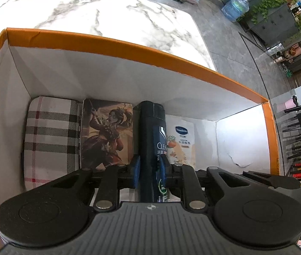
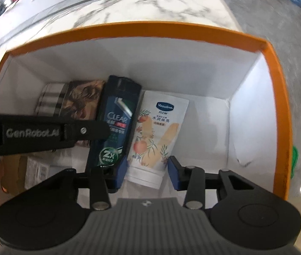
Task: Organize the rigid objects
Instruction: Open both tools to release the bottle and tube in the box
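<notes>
My left gripper (image 1: 150,167) is shut on a dark blue Clear shampoo bottle (image 1: 152,136) and holds it inside an orange box with white walls (image 1: 116,40). The bottle (image 2: 116,119) lies between an illustrated tin (image 1: 108,131) and a white Vaseline tube (image 1: 182,142). A plaid case (image 1: 51,140) lies at the far left. My right gripper (image 2: 147,170) is open above the lower end of the Vaseline tube (image 2: 156,133), not touching it. The left gripper's black arm (image 2: 44,131) crosses the right wrist view.
The orange box (image 2: 278,85) stands on a white marble table (image 1: 108,10). Right of the table are grey floor, a water jug (image 1: 235,7), plants and shelves. A cardboard box with a label (image 2: 35,167) lies at the lower left inside the orange box.
</notes>
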`<move>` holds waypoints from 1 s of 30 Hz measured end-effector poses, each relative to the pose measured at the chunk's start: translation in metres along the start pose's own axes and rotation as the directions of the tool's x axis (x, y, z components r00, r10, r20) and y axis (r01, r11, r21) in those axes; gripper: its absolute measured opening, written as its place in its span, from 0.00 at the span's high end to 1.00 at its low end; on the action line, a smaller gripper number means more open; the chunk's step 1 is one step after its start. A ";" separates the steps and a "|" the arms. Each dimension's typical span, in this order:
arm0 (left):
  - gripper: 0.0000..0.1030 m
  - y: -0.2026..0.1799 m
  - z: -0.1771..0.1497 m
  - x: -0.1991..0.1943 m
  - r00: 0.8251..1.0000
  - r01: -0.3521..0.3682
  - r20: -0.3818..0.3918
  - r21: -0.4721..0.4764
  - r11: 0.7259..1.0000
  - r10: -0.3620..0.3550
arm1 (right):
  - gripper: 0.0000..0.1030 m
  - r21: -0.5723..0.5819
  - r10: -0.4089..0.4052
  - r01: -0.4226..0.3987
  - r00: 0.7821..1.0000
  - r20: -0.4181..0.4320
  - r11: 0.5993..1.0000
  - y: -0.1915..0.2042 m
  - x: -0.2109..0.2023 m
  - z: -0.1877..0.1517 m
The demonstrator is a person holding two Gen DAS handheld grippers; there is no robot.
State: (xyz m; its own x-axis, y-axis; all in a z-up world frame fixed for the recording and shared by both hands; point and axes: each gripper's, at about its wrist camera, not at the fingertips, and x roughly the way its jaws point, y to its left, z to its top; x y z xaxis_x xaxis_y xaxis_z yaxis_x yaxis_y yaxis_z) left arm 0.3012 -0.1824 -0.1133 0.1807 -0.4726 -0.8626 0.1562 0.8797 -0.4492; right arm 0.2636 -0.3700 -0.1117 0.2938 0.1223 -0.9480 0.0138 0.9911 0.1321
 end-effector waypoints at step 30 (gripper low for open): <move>0.81 -0.036 -0.034 -0.083 0.988 -0.036 0.157 0.205 0.978 0.003 | 0.51 -0.049 -0.028 0.039 0.974 0.224 0.998 0.043 -0.073 -0.034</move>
State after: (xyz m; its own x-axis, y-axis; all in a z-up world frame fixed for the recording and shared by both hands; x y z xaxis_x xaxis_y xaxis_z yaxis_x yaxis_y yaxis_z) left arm 0.2473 -0.1727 -0.0333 0.3318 -0.4721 -0.8167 0.3451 0.8665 -0.3607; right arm 0.2099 -0.3345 -0.0466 0.5000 0.0802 -0.8623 -0.0215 0.9965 0.0802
